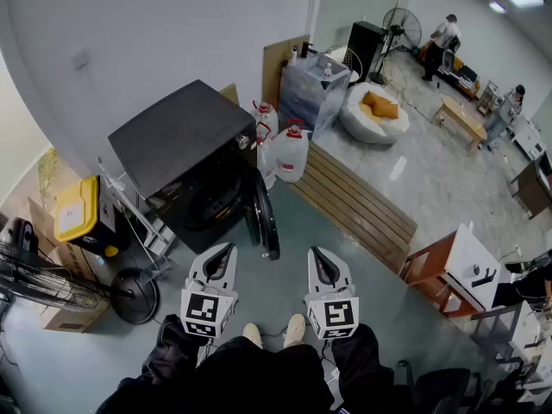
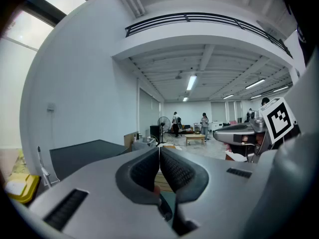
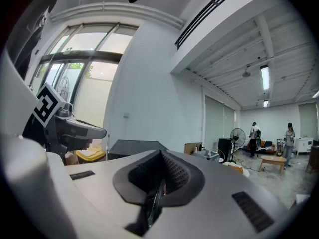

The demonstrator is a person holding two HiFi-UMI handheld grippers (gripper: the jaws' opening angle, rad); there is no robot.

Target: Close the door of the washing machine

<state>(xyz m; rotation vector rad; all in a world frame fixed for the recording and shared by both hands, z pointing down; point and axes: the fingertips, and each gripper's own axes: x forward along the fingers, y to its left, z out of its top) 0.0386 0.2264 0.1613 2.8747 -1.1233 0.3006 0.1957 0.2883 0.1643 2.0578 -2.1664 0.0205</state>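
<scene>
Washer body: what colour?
The washer is black, with its top looking charcoal. It shows best in the head view.

grey left gripper (image 1: 229, 248) and right gripper (image 1: 314, 252), black ribbed fingers (image 2: 143, 171), black-and-white marker cubes (image 1: 204, 313); black clothing (image 1: 259, 379), pale shoes (image 1: 295, 328)

Noted bare floor (image 1: 297, 227) before the open door (image 1: 264, 218); found rack (image 1: 129, 216) and fan (image 1: 135, 296) crowding its left, water jugs (image 1: 289, 152) behind.
</scene>
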